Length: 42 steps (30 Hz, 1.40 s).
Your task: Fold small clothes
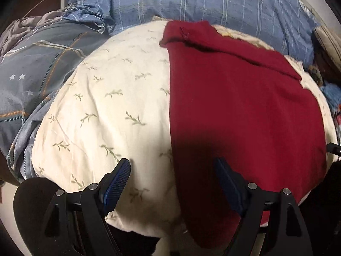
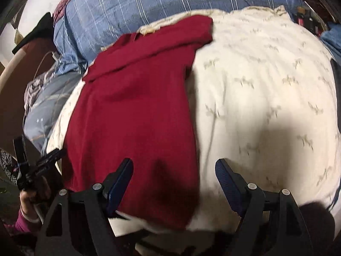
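A dark red knit garment (image 1: 240,106) lies flat on a cream leaf-print cushion (image 1: 110,106), its far end folded over into a band. My left gripper (image 1: 172,166) is open and empty, hovering over the garment's near left edge. In the right wrist view the same red garment (image 2: 136,111) lies on the cushion (image 2: 266,98). My right gripper (image 2: 173,168) is open and empty, above the garment's near right edge. The left gripper (image 2: 42,164) shows at the far left of that view, held in a hand.
A blue plaid pillow (image 1: 213,2) lies behind the cushion. A grey-blue quilt with stars (image 1: 32,68) is bunched at the left. A white cable (image 1: 42,0) runs at the far left. Clutter (image 2: 309,19) sits at the far right.
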Each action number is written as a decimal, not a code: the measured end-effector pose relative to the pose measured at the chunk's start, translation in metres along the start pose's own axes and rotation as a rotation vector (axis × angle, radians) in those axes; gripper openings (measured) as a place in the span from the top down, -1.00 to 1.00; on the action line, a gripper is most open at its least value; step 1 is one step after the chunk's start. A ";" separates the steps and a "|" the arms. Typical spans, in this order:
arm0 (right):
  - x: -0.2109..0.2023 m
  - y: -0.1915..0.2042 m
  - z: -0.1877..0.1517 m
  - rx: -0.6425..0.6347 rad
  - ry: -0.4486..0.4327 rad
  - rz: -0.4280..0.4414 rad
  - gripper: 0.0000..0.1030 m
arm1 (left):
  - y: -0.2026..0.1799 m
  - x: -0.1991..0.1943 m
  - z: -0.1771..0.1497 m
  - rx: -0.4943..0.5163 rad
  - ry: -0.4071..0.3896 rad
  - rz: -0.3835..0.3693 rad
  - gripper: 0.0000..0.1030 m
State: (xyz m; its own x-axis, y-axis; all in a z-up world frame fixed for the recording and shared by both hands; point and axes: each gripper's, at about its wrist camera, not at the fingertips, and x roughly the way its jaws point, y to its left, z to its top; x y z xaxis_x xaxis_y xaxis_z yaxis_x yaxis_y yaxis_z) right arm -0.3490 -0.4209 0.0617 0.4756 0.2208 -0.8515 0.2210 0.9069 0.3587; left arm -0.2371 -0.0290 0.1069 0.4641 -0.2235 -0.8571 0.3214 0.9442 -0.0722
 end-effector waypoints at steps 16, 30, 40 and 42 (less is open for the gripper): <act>0.011 0.022 -0.016 -0.137 0.094 0.093 -0.40 | 0.005 -0.001 -0.006 -0.038 0.075 -0.036 -0.57; 0.005 0.009 -0.019 -0.060 0.048 0.213 -0.25 | -0.001 -0.002 -0.006 0.000 0.108 -0.138 -0.37; 0.011 0.010 -0.015 -0.056 0.061 0.224 0.00 | 0.000 0.000 -0.004 -0.011 0.110 -0.144 -0.28; 0.010 0.007 -0.015 -0.044 0.055 0.237 0.01 | -0.002 -0.001 -0.003 -0.006 0.108 -0.127 -0.02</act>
State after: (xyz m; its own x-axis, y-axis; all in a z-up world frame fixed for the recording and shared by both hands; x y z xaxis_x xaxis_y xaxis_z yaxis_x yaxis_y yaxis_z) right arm -0.3550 -0.4065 0.0498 0.4624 0.4474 -0.7655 0.0711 0.8418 0.5350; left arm -0.2404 -0.0296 0.1069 0.3289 -0.3138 -0.8907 0.3668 0.9116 -0.1857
